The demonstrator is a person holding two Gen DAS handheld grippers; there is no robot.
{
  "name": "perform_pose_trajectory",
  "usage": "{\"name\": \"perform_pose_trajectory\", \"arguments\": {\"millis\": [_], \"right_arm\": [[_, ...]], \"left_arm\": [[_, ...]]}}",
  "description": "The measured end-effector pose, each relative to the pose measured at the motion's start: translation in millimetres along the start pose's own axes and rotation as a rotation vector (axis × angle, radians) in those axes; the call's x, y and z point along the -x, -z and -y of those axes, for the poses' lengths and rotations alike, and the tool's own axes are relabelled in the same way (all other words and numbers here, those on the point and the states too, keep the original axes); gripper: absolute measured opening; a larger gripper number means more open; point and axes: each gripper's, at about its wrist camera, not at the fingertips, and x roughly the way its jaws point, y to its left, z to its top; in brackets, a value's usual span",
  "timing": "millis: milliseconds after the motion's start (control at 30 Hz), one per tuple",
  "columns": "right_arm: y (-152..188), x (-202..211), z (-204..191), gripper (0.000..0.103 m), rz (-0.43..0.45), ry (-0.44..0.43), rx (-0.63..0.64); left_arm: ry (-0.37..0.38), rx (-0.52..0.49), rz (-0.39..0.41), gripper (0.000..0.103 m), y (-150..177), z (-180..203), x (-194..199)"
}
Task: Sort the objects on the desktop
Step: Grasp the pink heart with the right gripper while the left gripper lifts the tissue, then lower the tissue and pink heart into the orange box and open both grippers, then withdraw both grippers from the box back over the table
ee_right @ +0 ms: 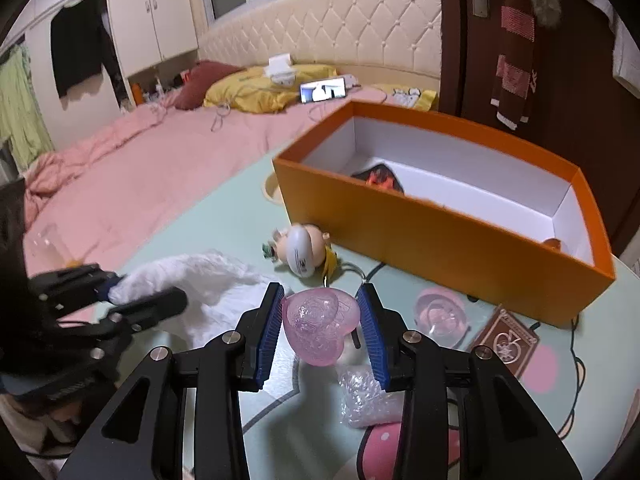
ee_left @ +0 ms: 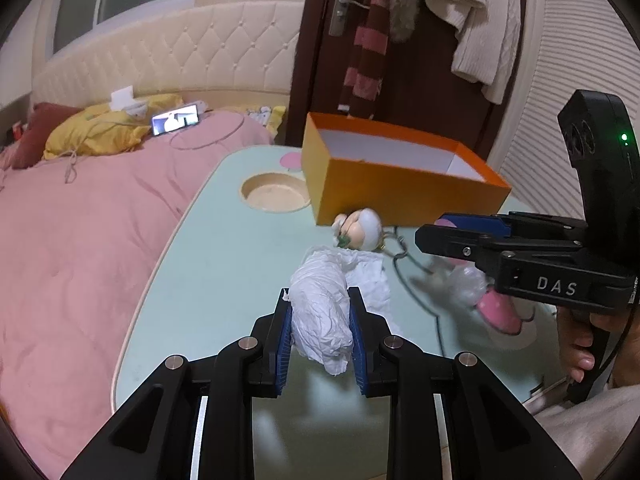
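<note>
Your right claw (ee_right: 320, 316) is holding the pink heart-shaped case (ee_right: 320, 330) between its blue pads; the left pad is pressing its flank, while contact at the right pad is harder to confirm, as the case's edge is sitting just inside it. The jaws are standing narrow around it. The case is lying with its point aimed back toward you and its lobes aimed toward the orange box (ee_right: 436, 236).

That box is the landmark. It is sitting ahead of the right claw and to its right, open side up, with a dark item already inside. The move in hand, as I judge it, is carrying the case forward and over the near wall of the box. Your right hand is the nearer one to it.

Your left claw (ee_left: 320, 312) is gripping the crumpled white tissue (ee_left: 322, 320), jaws nearly closed on it, long axis running along the fingers toward the box. It is lying further from the box, with the small doll figure (ee_left: 360, 230) resting on the bench (ee_left: 224, 264) between tissue and box wall.
</note>
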Motion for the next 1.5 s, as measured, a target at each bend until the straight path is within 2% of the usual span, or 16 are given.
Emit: {"name": "perform_pose_trajectory", "arguments": {"millis": [267, 400, 567, 733, 933, 1100, 1333, 1400, 1467, 1500], "right_arm": [[-12.9, 33.0, 12.4, 0.040, 0.075, -0.027, -0.060], [-26.0, 50.3, 27.4, 0.040, 0.127, -0.023, -0.093], [-45.7, 56.6, 52.5, 0.040, 0.166, 0.020, -0.124], [-66.5, 42.5, 83.5, 0.040, 0.157, 0.062, -0.173], [-82.6, 13.9, 114.5, 0.040, 0.105, 0.092, -0.236], [-89.6, -6.6, 135.8, 0.040, 0.065, 0.094, -0.298], [-89.7, -27.9, 141.6, 0.040, 0.028, 0.101, -0.310], [-88.6, -32.3, 144.1, 0.041, 0.021, 0.112, -0.320], [-86.7, -34.3, 147.2, 0.041, 0.015, 0.115, -0.338], [-85.6, -34.6, 148.6, 0.041, 0.011, 0.109, -0.349]], "left_arm": [[0.032, -0.044, 0.088, 0.024, -34.0, 19.0, 15.3], [0.061, -0.087, 0.137, 0.024, -64.1, 32.5, 15.2], [0.078, -0.110, 0.169, 0.024, -105.8, 45.3, -4.1], [0.055, -0.129, 0.124, 0.024, -134.2, 57.5, -44.4], [0.033, -0.109, 0.045, 0.024, -145.8, 54.5, -88.4], [0.023, -0.106, -0.001, 0.024, -148.5, 52.8, -110.4], [0.016, -0.096, -0.035, 0.025, -147.8, 52.0, -125.1], [0.017, -0.091, -0.037, 0.028, -147.0, 51.4, -125.7], [0.014, -0.084, -0.037, 0.045, -145.7, 50.9, -125.2], [0.010, -0.076, -0.022, 0.050, -145.0, 50.2, -122.6]]}}
